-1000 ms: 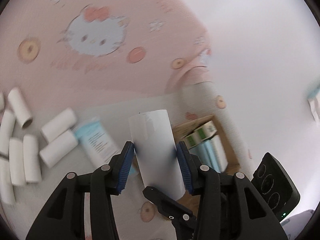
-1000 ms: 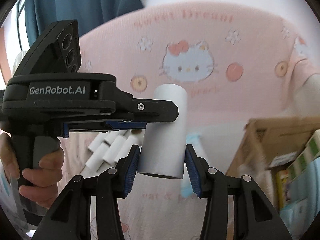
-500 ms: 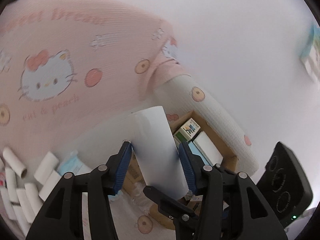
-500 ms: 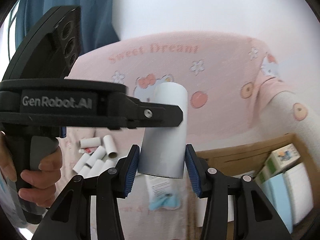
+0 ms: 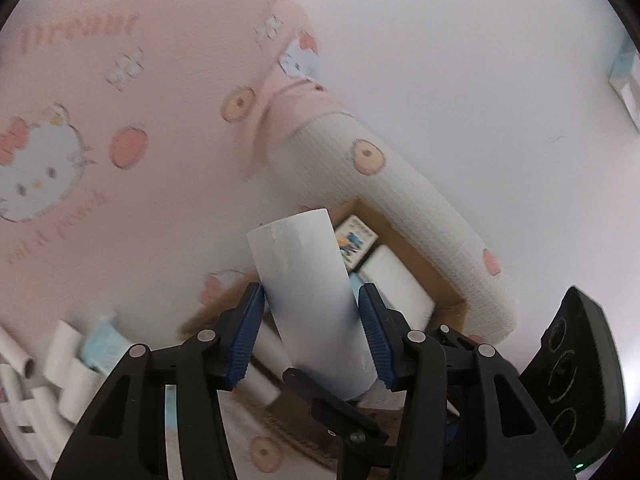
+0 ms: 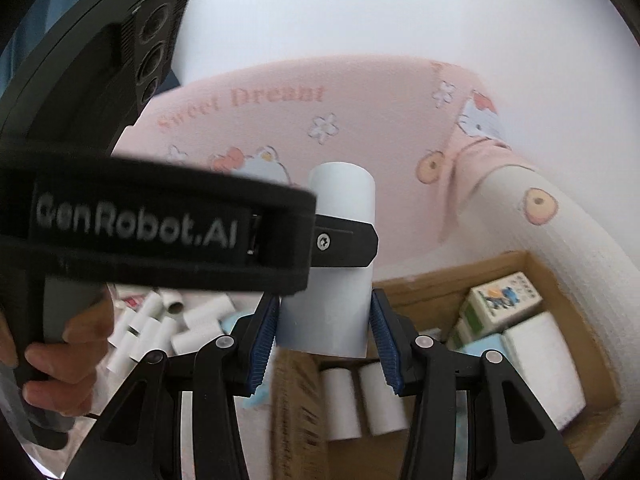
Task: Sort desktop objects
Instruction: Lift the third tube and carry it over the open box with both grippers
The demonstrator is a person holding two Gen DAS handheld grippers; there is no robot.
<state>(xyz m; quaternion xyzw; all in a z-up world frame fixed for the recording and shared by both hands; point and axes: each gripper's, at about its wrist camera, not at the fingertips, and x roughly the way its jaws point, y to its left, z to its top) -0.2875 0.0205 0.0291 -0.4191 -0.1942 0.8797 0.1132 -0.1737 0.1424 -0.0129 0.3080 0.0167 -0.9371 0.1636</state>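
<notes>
Right tongs (image 6: pixel 325 300): narrow, both blue ribbed pads (image 6: pixel 264 336) pressed on the lower end of one white cardboard tube (image 6: pixel 340 200), which stands nearly upright in the air above the near edge of the box.

Left tongs (image 5: pixel 311 292): set around the upper part of what appears to be the same tube. Its jaws have just been opening. One pad tip touches the tube and a thin gap shows at the other, so this grip is loose. One hand (image 6: pixel 60 360) holds the grip handle of the left tongs. Its side reads "GenRobot.AI", and there are three round lenses on its body.

Open brown cardboard box (image 6: pixel 440 276), below and to the right of the tube:
- Two white tubes (image 6: pixel 340 404) lie side by side.
- One green-and-white carton with a blue printed figure (image 6: pixel 504 300); its text is too small to read.
- One white pack (image 6: pixel 540 360).
- Pale blue packs, count unclear.

Loose white tubes (image 6: pixel 160 328) are heaped on the surface to the left, well apart from the box. At least eight, blurred.

Pink cloth (image 6: pixel 360 128) behind reads "Sweet Dream". It shows white cat faces with red bows, flowers and peaches.
</notes>
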